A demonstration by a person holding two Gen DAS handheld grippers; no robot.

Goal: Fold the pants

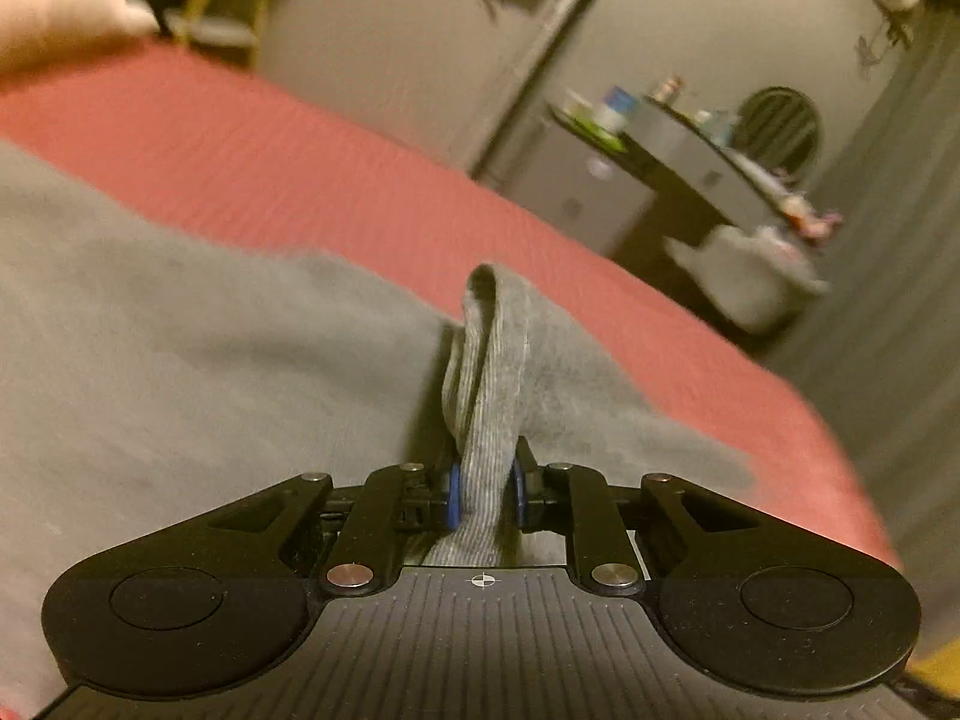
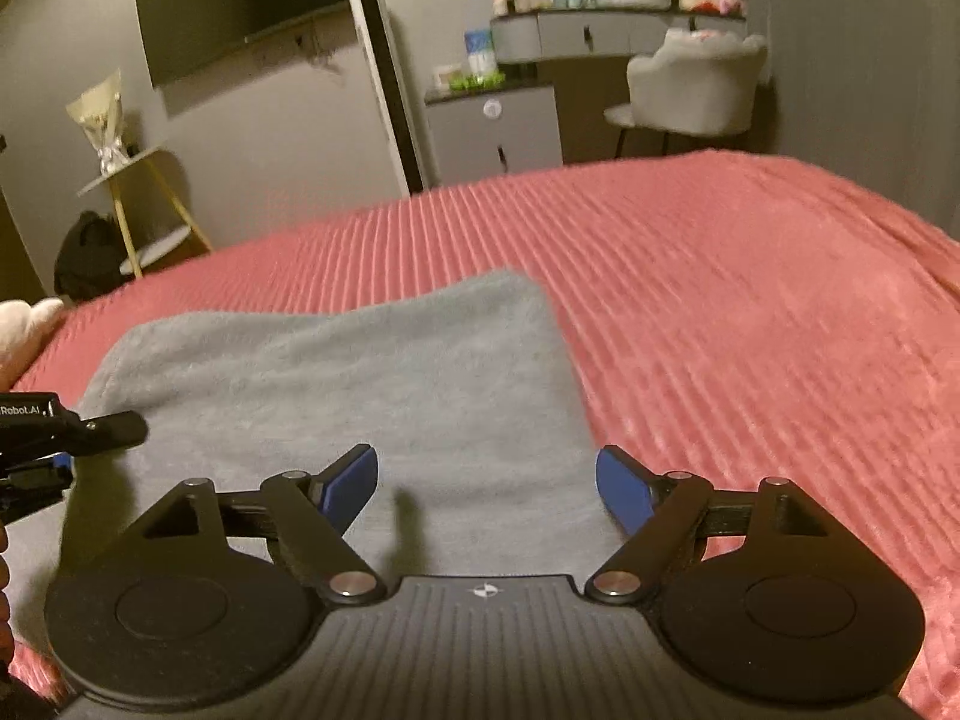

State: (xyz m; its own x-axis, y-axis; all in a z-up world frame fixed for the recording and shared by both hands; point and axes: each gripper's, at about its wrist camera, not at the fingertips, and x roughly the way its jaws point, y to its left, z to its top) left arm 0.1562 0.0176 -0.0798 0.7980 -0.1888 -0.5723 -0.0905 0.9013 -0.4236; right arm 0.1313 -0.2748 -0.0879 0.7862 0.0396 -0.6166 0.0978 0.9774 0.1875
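Grey fleece pants [image 1: 180, 360] lie folded on a pink ribbed bedspread [image 1: 300, 168]. My left gripper [image 1: 487, 486] is shut on a raised loop of the pants' ribbed edge [image 1: 495, 348], which stands up between the blue pads. In the right wrist view the pants [image 2: 360, 372] form a grey rectangle in front of me. My right gripper [image 2: 487, 474] hovers open over their near right part, with nothing between the blue pads [image 2: 624, 489]. The left gripper [image 2: 66, 435] shows at the left edge of that view, at the pants' left side.
The bedspread [image 2: 750, 330] extends far to the right and beyond the pants. A white plush thing [image 2: 24, 330] lies at the bed's left edge. Past the bed stand a small cabinet [image 2: 495, 132], a vanity desk with a grey chair [image 2: 690, 84], and a side table [image 2: 138, 204].
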